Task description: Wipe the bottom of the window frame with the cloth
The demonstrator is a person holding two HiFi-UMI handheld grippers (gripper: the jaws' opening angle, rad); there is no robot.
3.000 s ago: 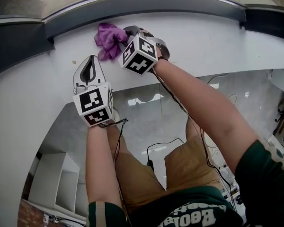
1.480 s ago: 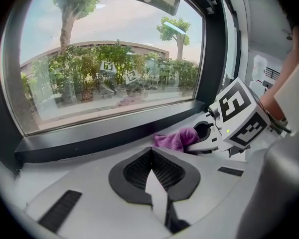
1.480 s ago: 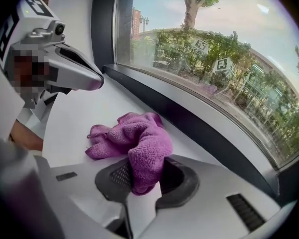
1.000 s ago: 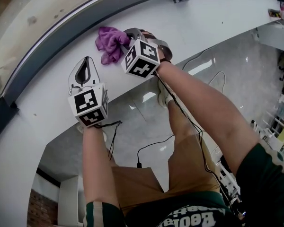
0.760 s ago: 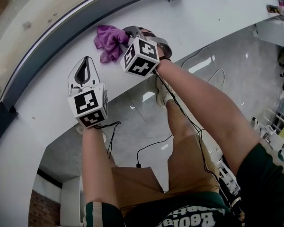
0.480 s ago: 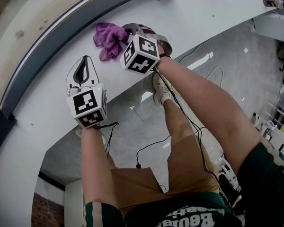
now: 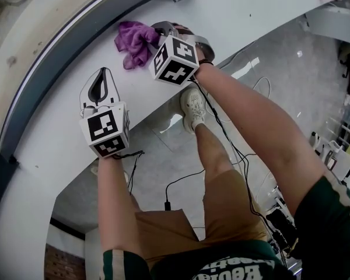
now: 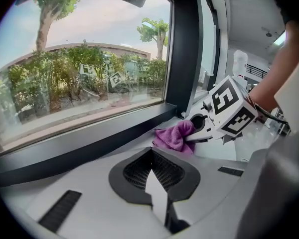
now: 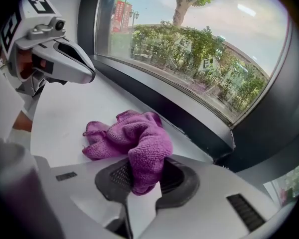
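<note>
A crumpled purple cloth (image 7: 134, 38) lies on the white sill (image 7: 64, 127), just short of the dark bottom rail of the window frame (image 7: 76, 32). My right gripper (image 7: 155, 39) is shut on the cloth's near fold (image 9: 142, 168), and the rest of the cloth spreads out on the sill ahead of it. My left gripper (image 7: 102, 72) rests on the sill to the left, shut with nothing in it, its tips (image 8: 153, 185) pointing at the rail (image 8: 89, 138). From the left gripper view the cloth (image 8: 173, 136) and the right gripper (image 8: 202, 128) appear at the right.
A dark upright post (image 8: 182, 49) meets the rail just beyond the cloth. The sill's front edge (image 7: 157, 107) drops to a glossy tiled floor (image 7: 163, 156) with cables (image 7: 186, 177). The person's legs and a shoe (image 7: 192, 107) are below.
The head view has swung, and the frame's dark joint now sits much nearer the right gripper. Both grippers and the cloth keep the same spacing, and the person's foot has stepped forward.
</note>
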